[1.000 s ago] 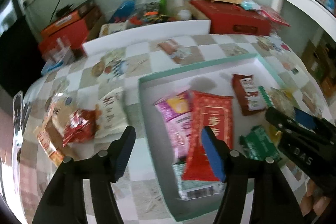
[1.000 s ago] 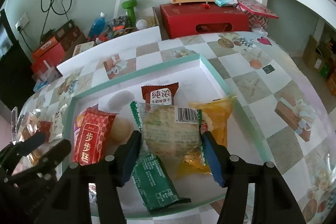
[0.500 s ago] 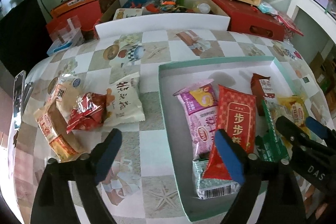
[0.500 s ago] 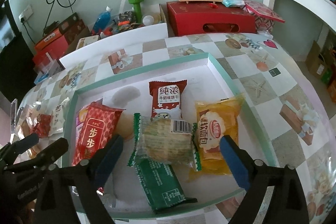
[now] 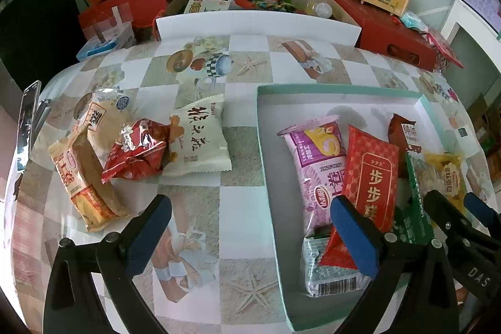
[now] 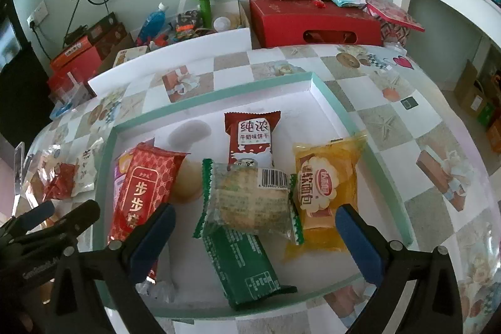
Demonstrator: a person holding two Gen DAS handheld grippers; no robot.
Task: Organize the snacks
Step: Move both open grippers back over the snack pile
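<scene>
Snacks: seven in tray (image 6: 328, 96), four outside; both grippers' fingers spread, empty.

Left gripper (image 5: 250, 235): matte black frame, two angled arms tipped with blue fingers (image 5: 150, 235). Round silver screws at the arm joints. Right gripper (image 6: 255, 240): same build, black arms, blue fingers (image 6: 360, 243), silver screws. White lettering "DAS" printed on the right unit's black body, seen from the left wrist view.
</scene>
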